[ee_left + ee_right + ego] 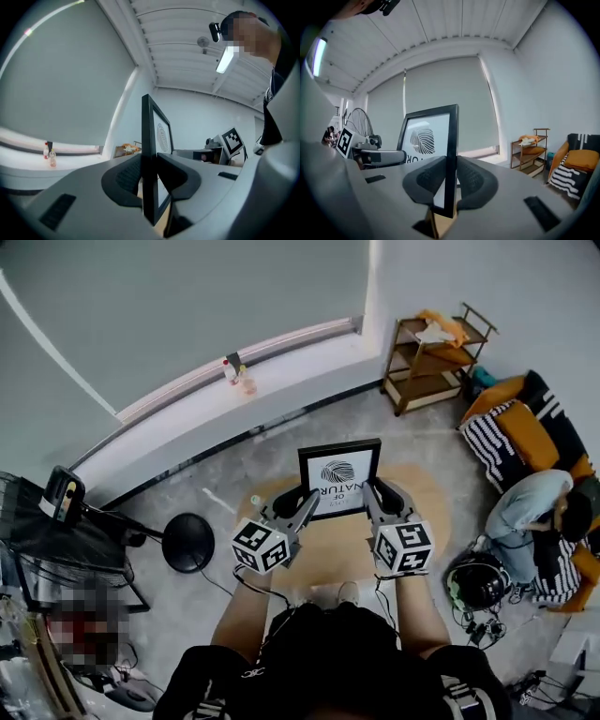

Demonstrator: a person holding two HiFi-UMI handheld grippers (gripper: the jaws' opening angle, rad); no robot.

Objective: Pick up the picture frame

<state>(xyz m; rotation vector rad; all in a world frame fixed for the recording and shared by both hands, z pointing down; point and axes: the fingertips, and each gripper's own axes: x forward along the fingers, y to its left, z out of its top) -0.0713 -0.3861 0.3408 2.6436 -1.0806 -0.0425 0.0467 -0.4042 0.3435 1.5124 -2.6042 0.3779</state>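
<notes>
As the left gripper (pixel 302 501) and right gripper (pixel 375 497) squeeze the thin black picture frame (pixel 339 476), a round tan mat (pixel 339 542) lies below them. A wooden shelf (pixel 433 358) stands well beyond the right gripper.

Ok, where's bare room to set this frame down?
Bare floor lies between the window ledge and the tan round surface, and more runs toward the wooden shelf. Crowded: the seated person and cables on the right, the black round stand on the left.

The frame (pixel 339 478) was black, its white print (pixel 361 474) bearing a black swirl. The rug (pixel 342 545) was tan, the cushion (pixel 528 434) orange, the throw (pixel 492 451) black-and-white striped.
</notes>
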